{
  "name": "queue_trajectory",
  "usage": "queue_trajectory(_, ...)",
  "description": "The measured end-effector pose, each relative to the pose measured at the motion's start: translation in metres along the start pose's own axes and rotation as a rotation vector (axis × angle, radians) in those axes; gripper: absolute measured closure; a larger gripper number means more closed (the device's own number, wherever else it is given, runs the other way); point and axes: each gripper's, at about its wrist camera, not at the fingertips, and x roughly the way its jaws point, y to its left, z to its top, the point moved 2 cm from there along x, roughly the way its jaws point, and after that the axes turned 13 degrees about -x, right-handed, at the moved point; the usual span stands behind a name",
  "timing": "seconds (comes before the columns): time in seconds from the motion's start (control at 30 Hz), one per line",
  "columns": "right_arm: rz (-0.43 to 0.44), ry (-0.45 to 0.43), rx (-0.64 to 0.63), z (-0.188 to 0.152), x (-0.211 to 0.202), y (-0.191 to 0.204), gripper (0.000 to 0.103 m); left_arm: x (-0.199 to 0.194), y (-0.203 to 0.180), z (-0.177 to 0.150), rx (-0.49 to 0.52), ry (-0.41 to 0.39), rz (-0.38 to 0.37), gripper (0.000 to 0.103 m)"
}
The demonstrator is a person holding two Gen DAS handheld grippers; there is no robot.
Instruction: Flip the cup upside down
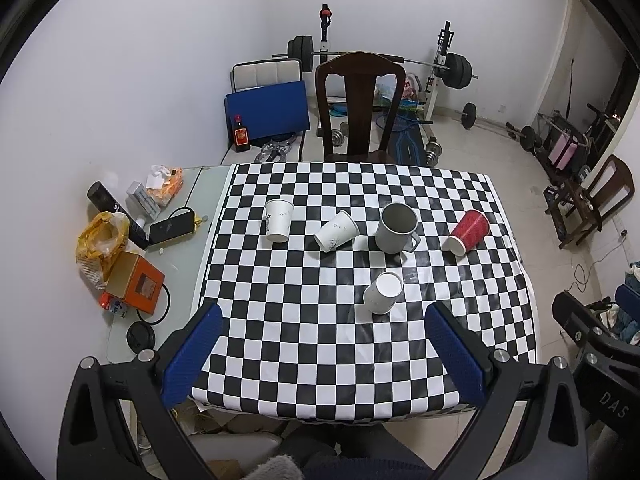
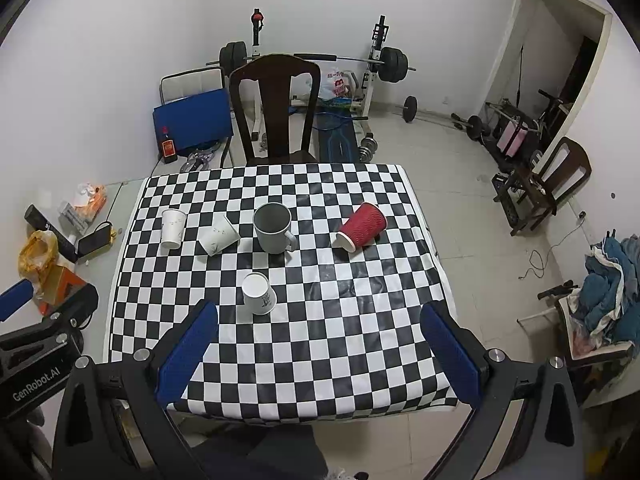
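Note:
Several cups stand or lie on the checkered table (image 1: 320,352) (image 2: 320,360). A white paper cup (image 1: 278,220) (image 2: 172,228) stands upright at the left. A second white cup (image 1: 335,230) (image 2: 218,235) lies on its side. A grey mug (image 1: 395,228) (image 2: 273,227) stands upright, mouth up. A red ribbed cup (image 1: 469,232) (image 2: 361,226) lies on its side. A nearer white cup (image 1: 383,293) (image 2: 259,294) stands on the table, tilted in view. My left gripper (image 1: 326,356) and right gripper (image 2: 318,354) are both open and empty, above the table's near edge.
A dark wooden chair (image 1: 359,108) (image 2: 274,112) stands at the table's far side. Clutter lies on the grey side surface at the left: an orange box (image 1: 134,282), a yellow bag (image 1: 102,240), a black case (image 1: 172,230). Weights and a bench stand behind.

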Motion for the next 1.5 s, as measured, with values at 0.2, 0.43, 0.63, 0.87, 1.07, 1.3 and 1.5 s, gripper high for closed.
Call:
queue_trajectory(0.2,0.007,0.009,-0.004,0.000,-0.001,0.000,0.001,-0.001,0.001,-0.007,0.006,0.007,0.013,0.000)
queue_trajectory(0.43,0.017,0.016,-0.005,-0.002,-0.001,-0.001,0.001,-0.001,0.003,-0.010,0.012,0.011,0.010,0.000)
queue_trajectory(0.63,0.016,0.015,-0.005,-0.002,-0.002,-0.003,0.001,-0.001,0.003,-0.011,0.012,0.011,0.007,0.000)
queue_trajectory(0.87,0.023,0.018,-0.003,-0.001,-0.002,-0.002,0.001,-0.003,0.002,-0.009,0.009,0.004,0.009,0.000)
queue_trajectory(1.07,0.025,0.018,-0.001,-0.001,-0.002,-0.002,0.001,-0.005,0.000,-0.007,0.002,0.000,0.012,0.000)
queue_trajectory(1.3,0.028,0.017,0.001,-0.001,-0.003,-0.002,0.001,-0.006,0.001,-0.008,0.000,-0.002,0.012,0.000)
queue_trajectory(1.5,0.033,0.012,0.000,-0.001,-0.004,-0.003,0.001,-0.008,0.002,-0.007,0.001,-0.001,0.009,0.000)
